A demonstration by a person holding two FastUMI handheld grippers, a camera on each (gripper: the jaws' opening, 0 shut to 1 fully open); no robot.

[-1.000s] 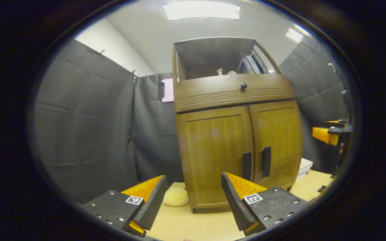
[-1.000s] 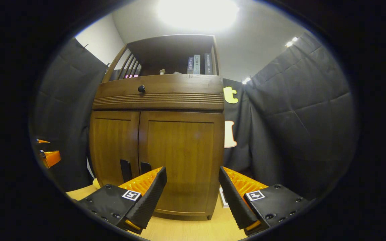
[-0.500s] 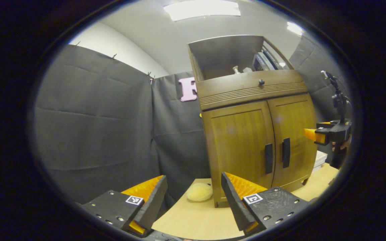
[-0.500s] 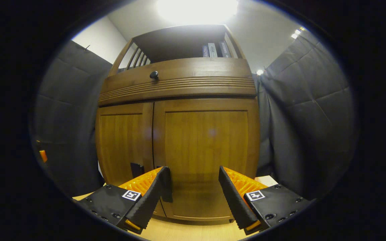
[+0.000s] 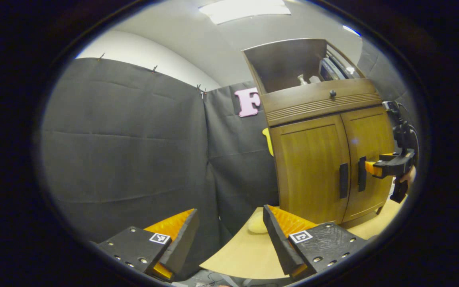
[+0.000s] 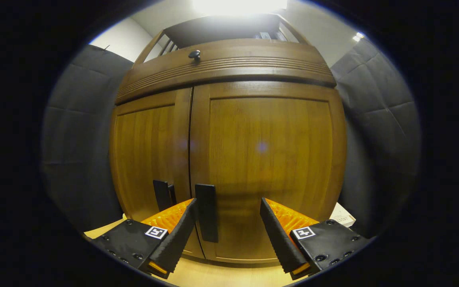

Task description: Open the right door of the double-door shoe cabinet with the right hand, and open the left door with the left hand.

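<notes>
The brown wooden shoe cabinet (image 5: pixel 325 159) stands on the table with both doors shut. In the right gripper view the right door (image 6: pixel 269 155) looms close and the left door (image 6: pixel 146 155) sits beside it. My right gripper (image 6: pixel 228 202) is open, and the right door's dark handle (image 6: pixel 206 217) stands between its fingers, close against the left finger. The left door's handle (image 6: pixel 161 194) is just to the left. In the left gripper view my left gripper (image 5: pixel 230 210) is open and empty, well short of the cabinet. There the right gripper (image 5: pixel 373 168) reaches the right handle (image 5: pixel 361 173).
A pale yellow round pad (image 5: pixel 258 226) lies on the light wooden table (image 5: pixel 233 255) by the cabinet's left corner. A drawer with a dark knob (image 6: pixel 194 54) sits above the doors, with books on the open shelf (image 5: pixel 333 67). A white stack (image 6: pixel 343 217) lies right of the cabinet.
The right gripper has moved in close to the cabinet until the right door handle lies between its fingers. The left gripper view has swung left, so the cabinet slid to its right side.
</notes>
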